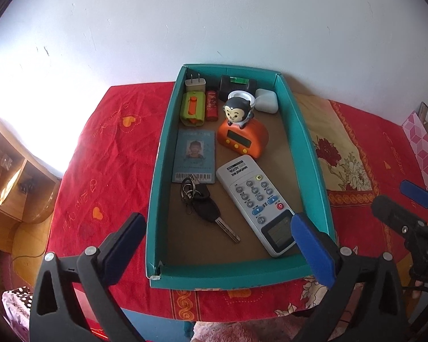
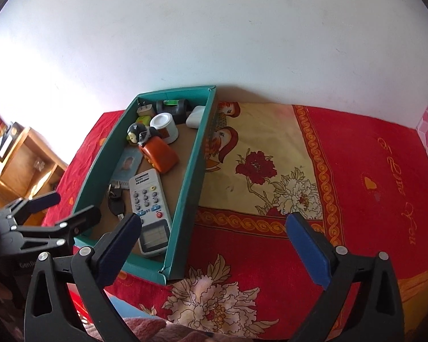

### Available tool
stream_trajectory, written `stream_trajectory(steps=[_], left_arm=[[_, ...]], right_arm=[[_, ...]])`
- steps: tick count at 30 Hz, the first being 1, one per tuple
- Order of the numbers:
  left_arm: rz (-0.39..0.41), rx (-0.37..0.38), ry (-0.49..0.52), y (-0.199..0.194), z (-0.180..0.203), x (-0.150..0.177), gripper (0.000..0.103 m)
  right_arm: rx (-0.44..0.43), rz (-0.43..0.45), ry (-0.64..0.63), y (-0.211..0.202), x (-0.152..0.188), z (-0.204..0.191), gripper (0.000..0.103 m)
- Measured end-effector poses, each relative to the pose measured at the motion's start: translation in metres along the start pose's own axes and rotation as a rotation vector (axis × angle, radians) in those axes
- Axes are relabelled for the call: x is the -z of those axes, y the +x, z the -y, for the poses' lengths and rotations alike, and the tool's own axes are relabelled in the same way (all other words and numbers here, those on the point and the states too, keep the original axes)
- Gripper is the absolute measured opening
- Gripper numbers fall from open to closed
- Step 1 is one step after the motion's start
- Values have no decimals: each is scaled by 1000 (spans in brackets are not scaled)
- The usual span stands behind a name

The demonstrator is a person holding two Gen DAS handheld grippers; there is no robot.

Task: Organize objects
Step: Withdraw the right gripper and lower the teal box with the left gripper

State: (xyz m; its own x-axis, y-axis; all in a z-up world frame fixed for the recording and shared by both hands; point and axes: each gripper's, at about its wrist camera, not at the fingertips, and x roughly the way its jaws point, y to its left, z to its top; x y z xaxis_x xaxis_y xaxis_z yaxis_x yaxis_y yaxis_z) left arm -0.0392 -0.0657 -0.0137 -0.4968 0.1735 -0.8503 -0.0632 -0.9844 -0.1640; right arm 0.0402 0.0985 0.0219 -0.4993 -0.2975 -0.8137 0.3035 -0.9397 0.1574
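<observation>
The shallow teal cardboard box [image 1: 302, 122] sits on the red floral tablecloth [image 2: 371, 199], holding the grey-white remote control [image 1: 256, 202] near its front wall. Both the left gripper [image 1: 216, 245] and right gripper [image 2: 214, 245] stand wide open, empty. The box is probably light and flexes; grip its short walls.

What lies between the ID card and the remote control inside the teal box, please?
Bare cardboard floor; no object. The ID card and remote control lie apart in the teal box, seen best in the left wrist view.

Teal box [image 1: 299, 131] — remote [image 1: 256, 199]; keys [image 1: 205, 208]
</observation>
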Motion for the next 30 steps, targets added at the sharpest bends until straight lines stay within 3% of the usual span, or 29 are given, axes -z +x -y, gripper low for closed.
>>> stream_trajectory(steps=[30], left_arm=[[-41,8,15,5,7,2,103]], right_arm=[[18,-12,23,2,6,6,103]])
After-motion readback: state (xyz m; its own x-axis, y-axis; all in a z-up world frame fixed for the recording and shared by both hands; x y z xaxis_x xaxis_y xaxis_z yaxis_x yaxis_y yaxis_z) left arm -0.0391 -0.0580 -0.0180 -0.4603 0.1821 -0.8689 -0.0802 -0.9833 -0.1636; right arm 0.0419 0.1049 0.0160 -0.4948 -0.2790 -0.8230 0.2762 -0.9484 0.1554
